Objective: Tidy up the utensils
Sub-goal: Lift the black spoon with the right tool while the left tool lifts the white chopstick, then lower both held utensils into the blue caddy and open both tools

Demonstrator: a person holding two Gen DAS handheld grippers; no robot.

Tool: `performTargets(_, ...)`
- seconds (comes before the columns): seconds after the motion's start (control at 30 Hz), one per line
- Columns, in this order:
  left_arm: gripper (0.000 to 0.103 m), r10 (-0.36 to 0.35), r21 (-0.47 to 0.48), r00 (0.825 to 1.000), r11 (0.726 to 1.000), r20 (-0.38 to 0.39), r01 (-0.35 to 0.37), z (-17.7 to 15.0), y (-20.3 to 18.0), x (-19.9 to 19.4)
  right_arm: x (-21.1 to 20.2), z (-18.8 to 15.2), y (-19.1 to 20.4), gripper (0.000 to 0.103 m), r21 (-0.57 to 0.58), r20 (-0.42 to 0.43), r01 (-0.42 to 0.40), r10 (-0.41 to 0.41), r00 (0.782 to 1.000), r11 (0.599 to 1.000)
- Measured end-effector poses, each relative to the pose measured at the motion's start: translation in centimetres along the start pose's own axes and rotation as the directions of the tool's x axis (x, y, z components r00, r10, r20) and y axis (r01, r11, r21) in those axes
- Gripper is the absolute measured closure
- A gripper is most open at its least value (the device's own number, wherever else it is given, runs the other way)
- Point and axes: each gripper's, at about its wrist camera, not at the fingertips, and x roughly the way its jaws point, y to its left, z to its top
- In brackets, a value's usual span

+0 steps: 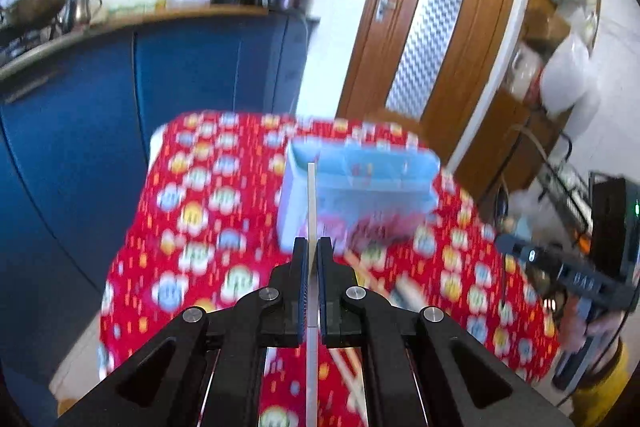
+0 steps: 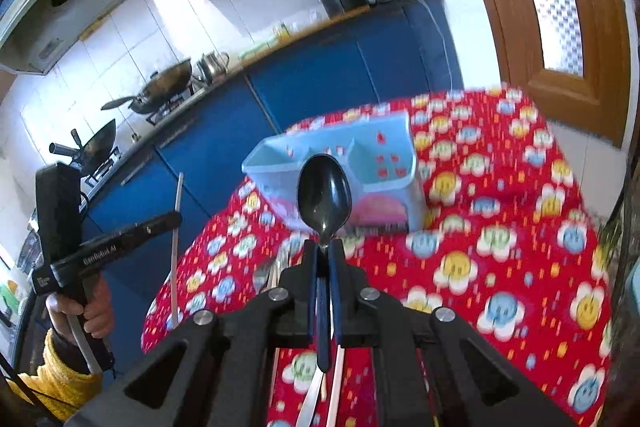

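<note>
Pale blue plastic utensil holder [image 2: 340, 163] stands on red flower-print tablecloth [image 2: 500, 247] | right gripper [image 2: 323, 247] clamps black plastic spoon [image 2: 324, 193], bowl up before holder | left gripper [image 1: 312, 247] pinches thin white chopstick [image 1: 311, 195] upright

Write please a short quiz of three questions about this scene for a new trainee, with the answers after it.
1. True or false: the right tool is shut on a black spoon.
2. What does the left tool hold?
A. a fork
B. a thin white chopstick
C. a knife
3. Fill in: the light blue utensil holder stands on a table with a ____ flowered cloth.

Key
1. True; the spoon's bowl stands up above the fingertips.
2. B; the white chopstick runs straight between the shut pads.
3. Red.
</note>
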Motion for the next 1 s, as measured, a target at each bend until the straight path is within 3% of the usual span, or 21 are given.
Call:
performTargets(0.17,0.099,-0.002,-0.016,0.994,1.000,0.110,0.003,4.2,-0.7,0.4,1.0,1.8,0.2,0.096,-0.018,0.087,-0.010,0.012,0.996,1.000)
performTargets(0.37,0.099,0.019,-0.053,0.976,0.999,0.215,-0.008,8.5,-1.1,2.6,3.0,4.1,0.3,0.096,-0.064,0.173,0.033,-0.021,0.985,0.997)
performTargets(0.6,0.099,0.060,-0.066,0.934,0.997,0.352,-0.039,11.1,-1.4,5.4,5.9,6.1,-0.7,0.096,-0.102,0.229,0.080,-0.055,0.972,0.992)
performTargets(0.77,0.099,0.075,-0.075,0.912,0.996,0.404,-0.049,11.2,-1.4,7.4,7.6,6.6,-1.2,0.096,-0.140,0.266,0.115,-0.075,0.961,0.983)
performTargets(0.93,0.099,0.091,-0.050,0.911,0.996,0.401,-0.077,9.5,-1.1,9.5,8.9,6.3,-1.6,0.095,-0.146,0.277,0.120,-0.076,0.958,0.982)
performTargets(1.0,0.099,0.086,-0.045,0.919,0.996,0.384,-0.074,8.8,-1.0,10.1,9.4,6.1,-1.6,0.095,-0.152,0.275,0.124,-0.078,0.958,0.981)
